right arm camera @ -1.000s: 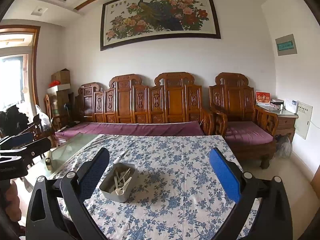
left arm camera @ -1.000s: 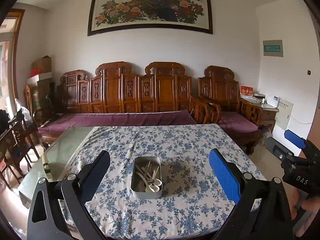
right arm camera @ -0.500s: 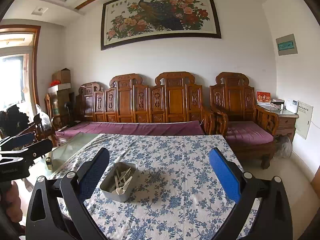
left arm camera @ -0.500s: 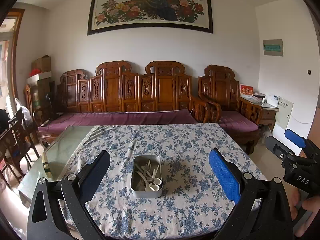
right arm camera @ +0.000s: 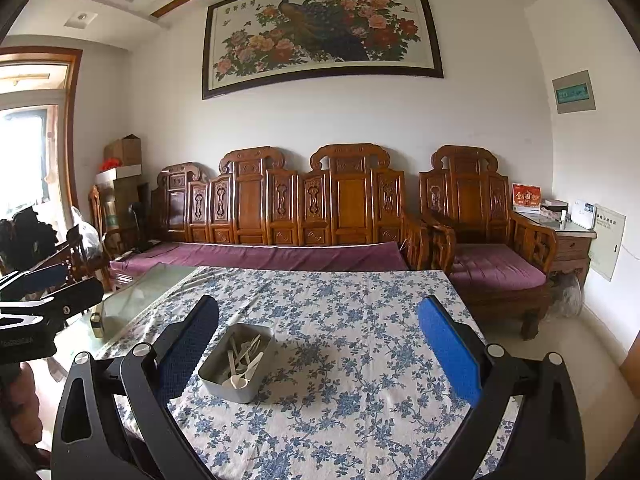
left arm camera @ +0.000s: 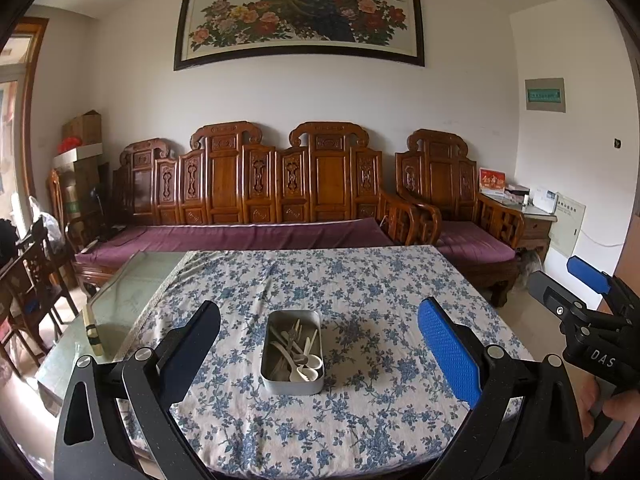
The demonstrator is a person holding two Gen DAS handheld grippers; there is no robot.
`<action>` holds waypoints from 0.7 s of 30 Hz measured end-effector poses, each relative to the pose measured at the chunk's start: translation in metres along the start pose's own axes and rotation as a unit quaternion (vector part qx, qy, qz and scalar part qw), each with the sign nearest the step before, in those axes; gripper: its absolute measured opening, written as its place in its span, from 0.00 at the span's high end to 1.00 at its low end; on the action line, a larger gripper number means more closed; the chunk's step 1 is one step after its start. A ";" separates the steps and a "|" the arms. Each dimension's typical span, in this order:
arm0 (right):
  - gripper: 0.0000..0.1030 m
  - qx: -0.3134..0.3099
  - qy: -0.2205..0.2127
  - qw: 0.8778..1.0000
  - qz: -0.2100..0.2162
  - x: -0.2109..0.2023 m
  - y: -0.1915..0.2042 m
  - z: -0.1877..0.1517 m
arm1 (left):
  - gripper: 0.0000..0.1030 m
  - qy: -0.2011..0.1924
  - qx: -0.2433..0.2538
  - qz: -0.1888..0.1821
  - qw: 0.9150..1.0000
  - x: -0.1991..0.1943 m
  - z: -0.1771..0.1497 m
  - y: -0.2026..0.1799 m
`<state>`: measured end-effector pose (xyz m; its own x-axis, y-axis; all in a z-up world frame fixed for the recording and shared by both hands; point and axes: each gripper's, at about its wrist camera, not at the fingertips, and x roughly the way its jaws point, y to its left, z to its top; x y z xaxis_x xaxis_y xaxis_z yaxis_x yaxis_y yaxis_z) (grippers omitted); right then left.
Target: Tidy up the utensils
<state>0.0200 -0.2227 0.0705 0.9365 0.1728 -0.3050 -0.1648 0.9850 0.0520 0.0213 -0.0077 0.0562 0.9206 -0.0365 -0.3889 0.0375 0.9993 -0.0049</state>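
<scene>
Both the left gripper (left arm camera: 319, 354) and right gripper (right arm camera: 318, 350) gape wide and empty above the tabletop (left arm camera: 372, 280), where the tin box (left arm camera: 292, 352) holds light, slippery spoons (left arm camera: 301, 362), probably best pinched by their thin handles.

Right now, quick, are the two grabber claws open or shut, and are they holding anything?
Left gripper: open, holding nothing.
Right gripper: open, holding nothing.

One metal tin (left arm camera: 291, 384) on the bench (left arm camera: 360, 280) — its white plastic utensils (left arm camera: 298, 354), spoons and forks, lie too tangled to count. Two grippers: left gripper (left arm camera: 320, 344), right gripper (right arm camera: 318, 344) — each with two fingers. One framed painting (left arm camera: 300, 12).
</scene>
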 end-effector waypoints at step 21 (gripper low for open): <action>0.02 0.000 0.000 1.000 0.001 0.000 0.000 0.001 | 0.07 0.003 -0.001 -0.003 1.000 -0.001 0.001 -0.001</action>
<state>0.0204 -0.2227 0.0716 0.9360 0.1742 -0.3058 -0.1663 0.9847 0.0518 0.0208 -0.0087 0.0576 0.9180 -0.0418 -0.3944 0.0414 0.9991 -0.0096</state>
